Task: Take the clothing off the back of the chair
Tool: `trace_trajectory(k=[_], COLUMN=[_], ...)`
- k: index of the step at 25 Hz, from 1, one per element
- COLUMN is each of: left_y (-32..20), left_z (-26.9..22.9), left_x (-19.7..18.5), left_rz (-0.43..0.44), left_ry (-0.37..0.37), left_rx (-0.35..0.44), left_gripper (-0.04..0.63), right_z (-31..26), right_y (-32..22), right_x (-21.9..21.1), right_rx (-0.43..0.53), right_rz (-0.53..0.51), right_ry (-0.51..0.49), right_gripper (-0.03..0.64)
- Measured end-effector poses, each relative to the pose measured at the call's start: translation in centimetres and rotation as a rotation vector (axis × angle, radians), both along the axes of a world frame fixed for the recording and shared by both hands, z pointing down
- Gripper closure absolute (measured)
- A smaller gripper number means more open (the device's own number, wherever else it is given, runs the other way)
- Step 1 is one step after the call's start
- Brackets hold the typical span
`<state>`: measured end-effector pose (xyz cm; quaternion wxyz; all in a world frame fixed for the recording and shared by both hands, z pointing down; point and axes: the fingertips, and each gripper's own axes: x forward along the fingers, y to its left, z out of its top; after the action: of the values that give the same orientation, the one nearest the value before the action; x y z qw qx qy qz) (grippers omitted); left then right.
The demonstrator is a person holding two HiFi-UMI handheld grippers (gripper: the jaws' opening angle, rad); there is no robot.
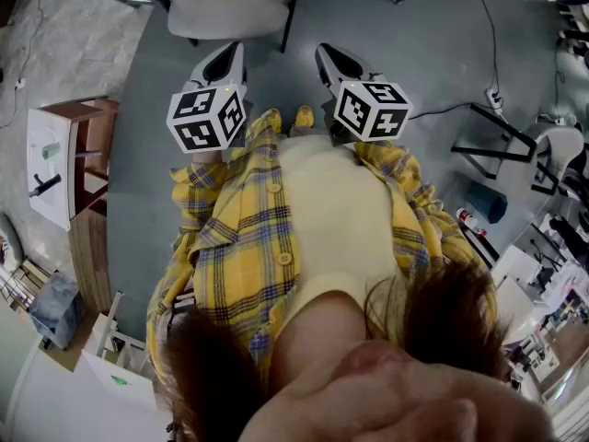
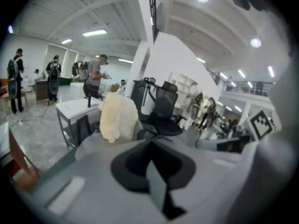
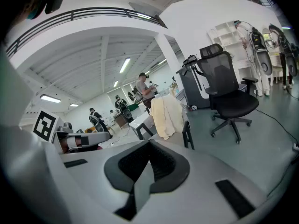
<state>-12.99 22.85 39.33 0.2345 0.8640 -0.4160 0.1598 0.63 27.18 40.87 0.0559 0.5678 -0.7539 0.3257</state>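
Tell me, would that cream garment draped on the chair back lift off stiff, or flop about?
Probably floppy: the cream garment hangs in soft folds over the chair back. It looks light for its size, being thin-looking cloth. Lifted by one spot, the rest would likely trail and sag.

There it is: a soft cream-yellow garment [image 3: 167,115], draped over the back of a grey-seated, dark-framed chair [image 1: 225,5], its folds hanging limp down towards the seat. It sits well ahead of the left gripper [image 2: 150,144], off to the left of its tips. From the right gripper [image 3: 149,146] it's ahead and slightly right. Neither gripper touches it.
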Motion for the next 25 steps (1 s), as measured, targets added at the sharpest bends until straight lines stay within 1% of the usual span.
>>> trace_trajectory(k=[6,12,19,23,25], left_y=[0.3,0.1,0.0,-0.5,-0.9], left_z=[-0.2,0.0,0.9,0.9,1.1], left_x=[0.9,1.5,3.2,4.4,5.2], left_rz=[0.007,-0.003,-0.002,-0.012,-0.012], left_ry=[-0.001,0.016,0.007,0.02,0.014], left_rx=[0.006,-0.003,-0.03,-0.025,-0.027], left_gripper=[0.592,0.592,0.592,0.592,0.592], right_z=[-0.2,-0.1,0.7,1.0,1.2], right_y=[0.1,-0.3,-0.4,-0.5,-0.5], right_x=[0.6,1.2,2.4,3.5,4.1], right_rx=[0.006,0.014,0.002,-0.004,-0.009], right_rz=[-0.002,0.001,-0.003,-0.007,-0.012], right_ry=[-0.003,-0.027,-0.049,-0.051,-0.055], right_gripper=[0.603,0.603,0.603,0.603,0.603])
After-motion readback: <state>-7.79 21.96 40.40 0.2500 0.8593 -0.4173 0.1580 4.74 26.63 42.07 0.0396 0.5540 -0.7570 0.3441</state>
